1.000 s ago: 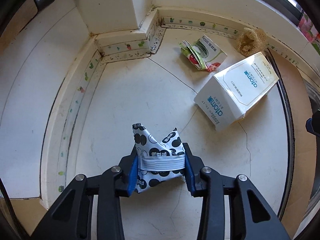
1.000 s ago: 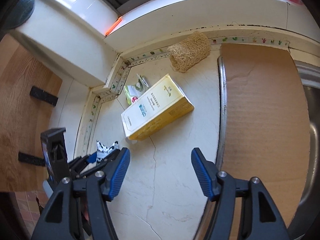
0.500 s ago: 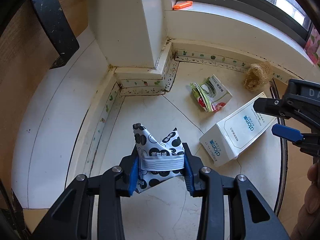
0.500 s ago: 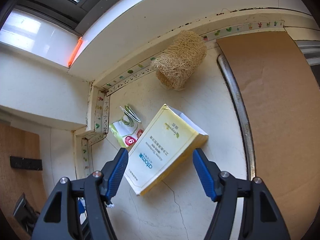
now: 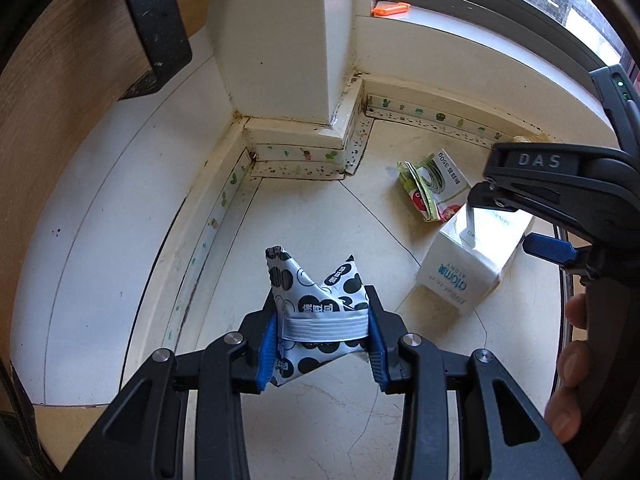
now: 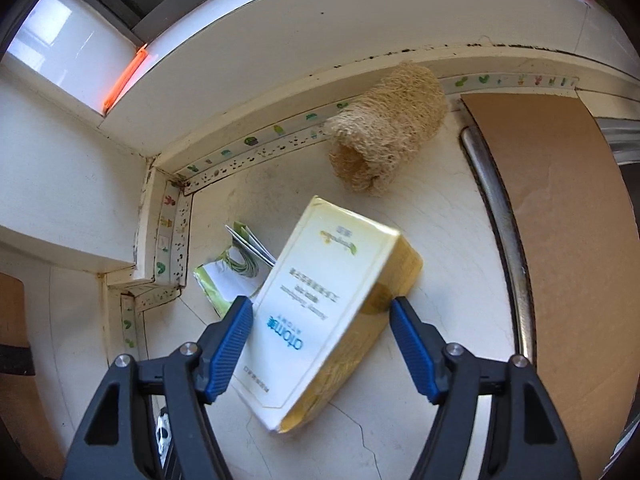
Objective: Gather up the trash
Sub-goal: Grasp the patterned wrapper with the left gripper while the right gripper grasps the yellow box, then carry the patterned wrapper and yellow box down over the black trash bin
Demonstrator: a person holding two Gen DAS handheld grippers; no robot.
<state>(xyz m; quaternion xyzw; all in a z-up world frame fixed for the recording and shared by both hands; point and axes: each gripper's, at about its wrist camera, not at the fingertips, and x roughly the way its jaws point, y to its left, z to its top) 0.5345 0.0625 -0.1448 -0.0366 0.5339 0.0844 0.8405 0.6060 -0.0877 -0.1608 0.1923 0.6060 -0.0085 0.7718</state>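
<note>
Left hand-held gripper point(image 5: 322, 343) is clamped on a black-spotted white wrapper point(image 5: 316, 304), held above the counter point(image 5: 320, 232). Right hand-held gripper point(image 6: 320, 338) is spread wide, its pads straddling the white-and-yellow carton point(image 6: 320, 320) without visible contact. Beside the carton, toward the wall corner, lies a green folded packet point(image 6: 232, 276). Behind the carton rests a loofah point(image 6: 384, 144).
</note>
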